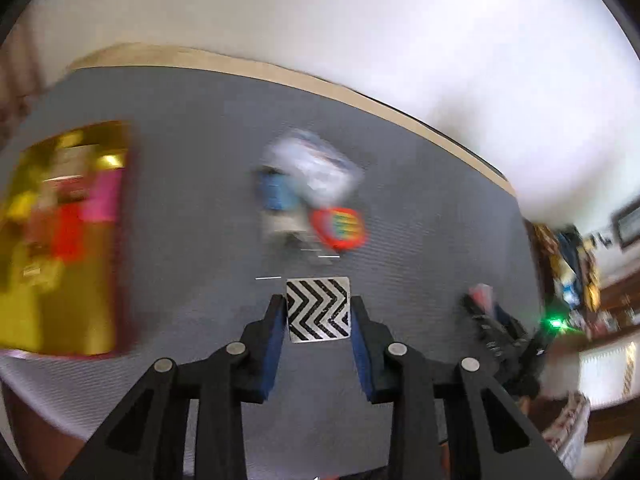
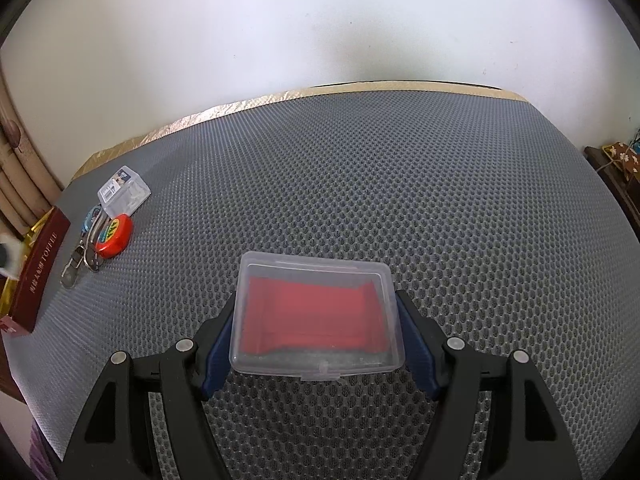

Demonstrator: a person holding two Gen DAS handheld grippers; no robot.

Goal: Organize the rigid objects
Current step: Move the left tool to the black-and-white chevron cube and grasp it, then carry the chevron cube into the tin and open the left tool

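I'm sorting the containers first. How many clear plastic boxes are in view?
2. A clear plastic box with a red insert sits between the right gripper's fingers; a smaller clear plastic box lies far left beside the keys. Others may be hidden.

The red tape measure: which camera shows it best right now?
The right wrist view: the red tape measure is sharp there, lying on the mat beside the keys and small clear box. The left wrist view shows it larger but smeared by motion blur.
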